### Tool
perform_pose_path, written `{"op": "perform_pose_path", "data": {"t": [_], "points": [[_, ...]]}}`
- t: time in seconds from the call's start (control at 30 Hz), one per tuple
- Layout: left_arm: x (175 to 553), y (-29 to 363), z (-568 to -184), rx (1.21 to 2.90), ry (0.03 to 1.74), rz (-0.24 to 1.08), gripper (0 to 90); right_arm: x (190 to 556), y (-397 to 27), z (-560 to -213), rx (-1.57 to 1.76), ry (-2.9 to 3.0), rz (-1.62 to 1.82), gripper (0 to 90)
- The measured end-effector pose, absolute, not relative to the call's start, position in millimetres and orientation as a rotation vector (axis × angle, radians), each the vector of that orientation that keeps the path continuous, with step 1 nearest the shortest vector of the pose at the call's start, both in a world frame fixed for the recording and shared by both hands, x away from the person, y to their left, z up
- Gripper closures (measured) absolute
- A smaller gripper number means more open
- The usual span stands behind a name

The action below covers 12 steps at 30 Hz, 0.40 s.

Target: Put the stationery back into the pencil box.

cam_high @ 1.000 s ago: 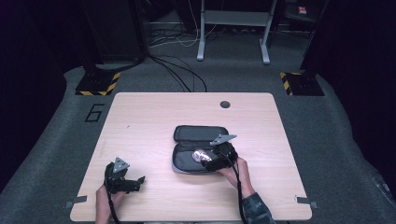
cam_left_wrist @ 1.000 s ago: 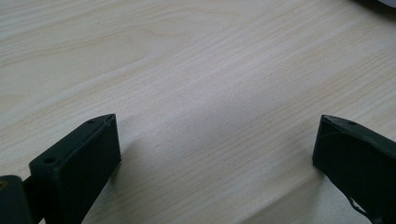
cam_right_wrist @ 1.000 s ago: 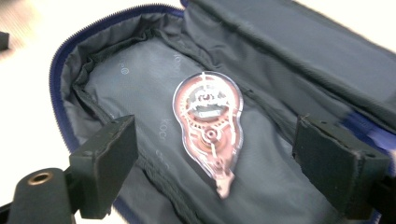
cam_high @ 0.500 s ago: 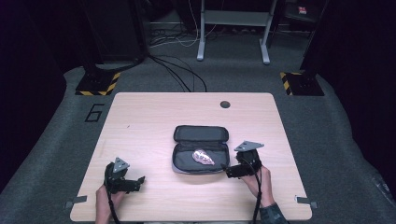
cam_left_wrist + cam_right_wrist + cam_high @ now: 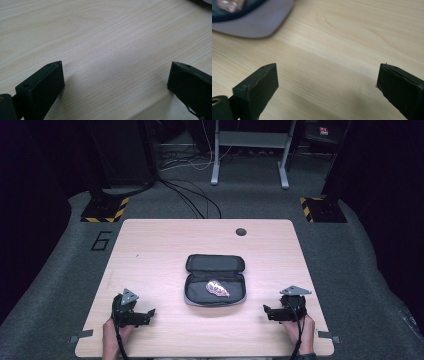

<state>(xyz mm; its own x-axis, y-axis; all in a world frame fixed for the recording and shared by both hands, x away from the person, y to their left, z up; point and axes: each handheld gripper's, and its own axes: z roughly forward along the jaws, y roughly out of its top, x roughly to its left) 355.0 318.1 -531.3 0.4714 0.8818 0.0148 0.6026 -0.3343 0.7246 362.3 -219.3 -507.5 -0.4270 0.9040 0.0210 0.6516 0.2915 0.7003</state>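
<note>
Case (image 5: 215, 279) lies open mid-table with a pink packet (image 5: 217, 288) inside it. At the near-left edge the left gripper (image 5: 150, 312) rests, jaws released and empty. The right gripper (image 5: 266, 310) has pulled back from the case to the near-right edge, its jaws just opening, nothing between them; the packet looks delivered. A "6" (image 5: 101, 240) marks the floor.

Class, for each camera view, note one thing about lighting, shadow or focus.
High view: the table is brightly lit against dark surroundings. Left gripper view: wood grain sharp, soft shadow beside the near jaw. Right gripper view: the open case at the top edge is out of focus.
</note>
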Motion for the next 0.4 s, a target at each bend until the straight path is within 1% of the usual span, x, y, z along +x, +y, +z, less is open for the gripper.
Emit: {"op": "perform_pose_path", "data": {"t": [0.1, 0.17, 0.23, 0.4], "points": [[355, 318, -531, 2.061, 1.227, 0.541, 0.8, 358, -229, -517, 1.438, 2.157, 0.916, 2.5], [355, 318, -531, 2.061, 1.227, 0.54, 0.8, 359, -233, -525, 1.433, 2.174, 0.906, 0.0], [355, 319, -531, 2.071, 1.226, 0.533, 0.8, 355, -235, -529, 1.406, 2.138, 0.907, 0.0], [355, 319, -531, 2.071, 1.227, 0.533, 0.7, 355, -236, -530, 1.386, 2.152, 0.905, 0.0]]}}
